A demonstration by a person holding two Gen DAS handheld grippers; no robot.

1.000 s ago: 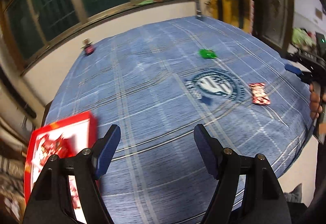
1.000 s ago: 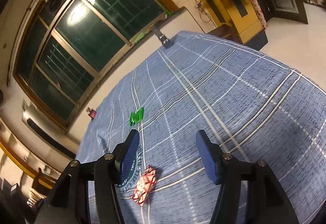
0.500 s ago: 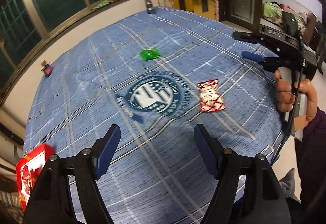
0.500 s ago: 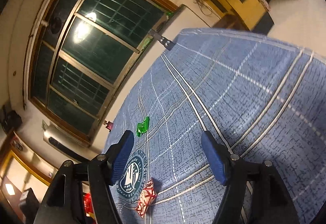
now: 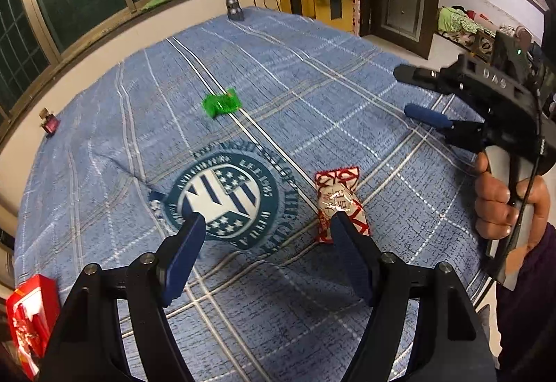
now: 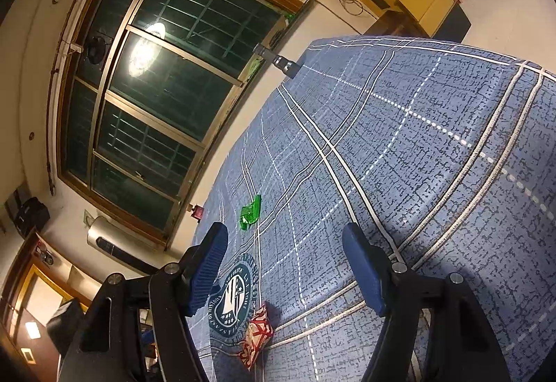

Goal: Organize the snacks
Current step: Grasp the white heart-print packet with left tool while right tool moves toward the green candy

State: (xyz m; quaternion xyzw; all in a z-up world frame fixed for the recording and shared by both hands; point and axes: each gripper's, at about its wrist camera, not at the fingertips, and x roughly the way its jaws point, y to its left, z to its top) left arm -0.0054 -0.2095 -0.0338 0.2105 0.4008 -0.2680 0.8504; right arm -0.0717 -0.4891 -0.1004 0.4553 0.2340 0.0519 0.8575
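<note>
The left gripper (image 5: 264, 230), jaws wide and holding nothing, had swung across the blue cloth (image 5: 312, 76) from the red box (image 5: 29, 309) at its edge toward the round crest (image 5: 226, 194) printed at the cloth's middle. Its view now centred on the crest, with the red-and-white snack (image 5: 338, 197) lying just beside the crest and partly behind the gripper's right finger. The green snack (image 5: 222, 103) lay farther off, beyond the crest toward the window. The right gripper (image 6: 285, 263) hung off the crest's far side in a hand (image 5: 504, 197); its jaws had just been opening and stood wide with nothing between them. Neither snack had yet been touched. The shift suggested the red-and-white snack would be the first picked, likely bound for the box.
</note>
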